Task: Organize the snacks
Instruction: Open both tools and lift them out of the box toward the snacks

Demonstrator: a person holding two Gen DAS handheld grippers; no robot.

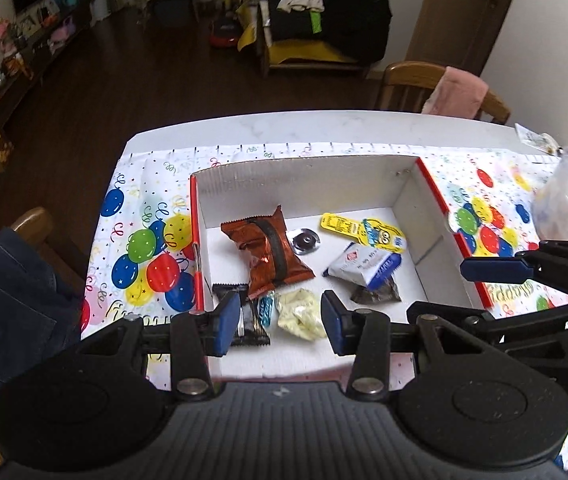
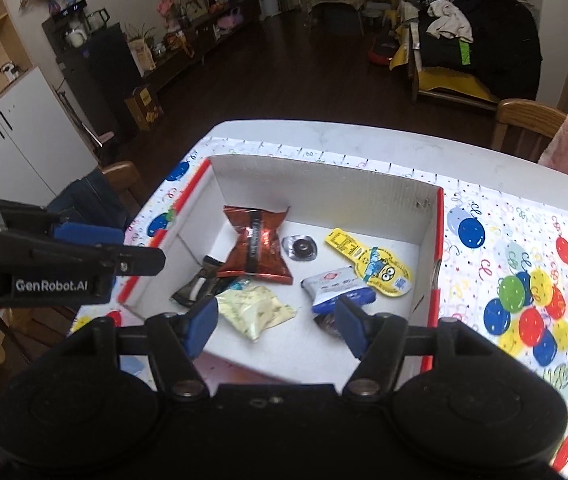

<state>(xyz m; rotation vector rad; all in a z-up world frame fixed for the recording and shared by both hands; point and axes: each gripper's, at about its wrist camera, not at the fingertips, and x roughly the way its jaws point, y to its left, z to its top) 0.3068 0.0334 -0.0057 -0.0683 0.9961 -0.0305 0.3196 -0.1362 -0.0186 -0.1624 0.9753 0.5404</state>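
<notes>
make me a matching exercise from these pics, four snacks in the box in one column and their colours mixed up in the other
Things:
1. large crinkled packet
2. flat tag-shaped pack with a cartoon face
3. small crumpled wrapper
4. round foil-rimmed piece

Colours:
A. pale cream
B. silver with a dark centre
C. orange-red with a dark band
D. bright yellow

Pairs: 1-C, 2-D, 3-A, 4-B. All four lie in the white cardboard box.
</notes>
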